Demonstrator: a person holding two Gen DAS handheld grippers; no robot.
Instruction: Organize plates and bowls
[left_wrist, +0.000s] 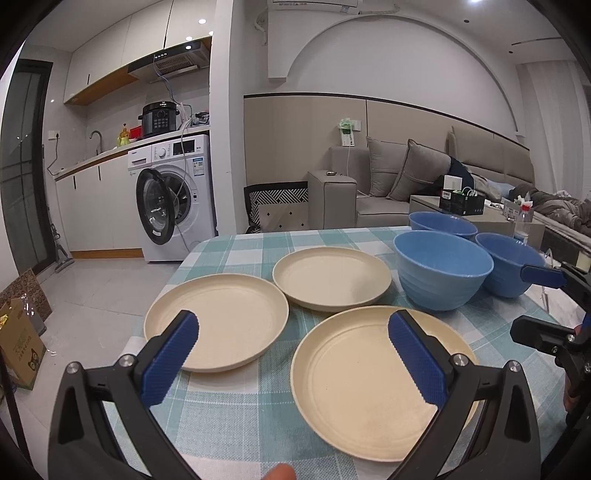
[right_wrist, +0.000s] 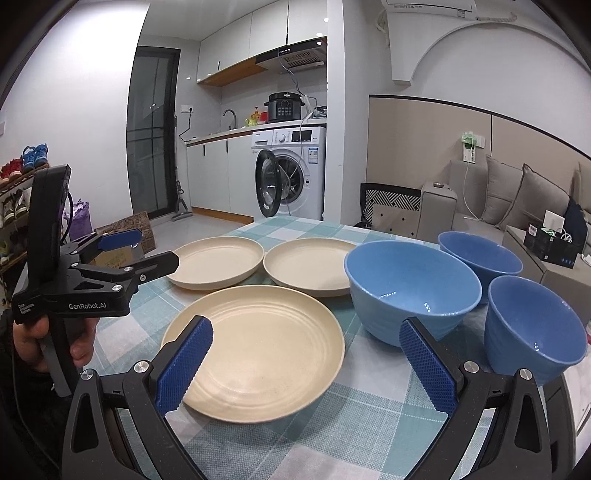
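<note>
Three cream plates lie on the checked tablecloth: a near plate (left_wrist: 373, 384) (right_wrist: 258, 350), a left plate (left_wrist: 218, 317) (right_wrist: 218, 262) and a far plate (left_wrist: 332, 277) (right_wrist: 310, 266). Three blue bowls stand to the right: a big bowl (left_wrist: 441, 273) (right_wrist: 410, 288), a far bowl (left_wrist: 443, 223) (right_wrist: 480, 258) and a right bowl (left_wrist: 511, 266) (right_wrist: 535, 325). My left gripper (left_wrist: 293, 336) is open and empty, hovering above the near and left plates. My right gripper (right_wrist: 306, 345) is open and empty, above the near plate and the big bowl.
The table (left_wrist: 236, 406) carries a teal checked cloth; its left edge drops to a tiled floor. The other gripper shows at the right of the left wrist view (left_wrist: 554, 306) and at the left of the right wrist view (right_wrist: 92, 269). A washing machine (left_wrist: 173, 199) and sofa (left_wrist: 406, 184) stand behind.
</note>
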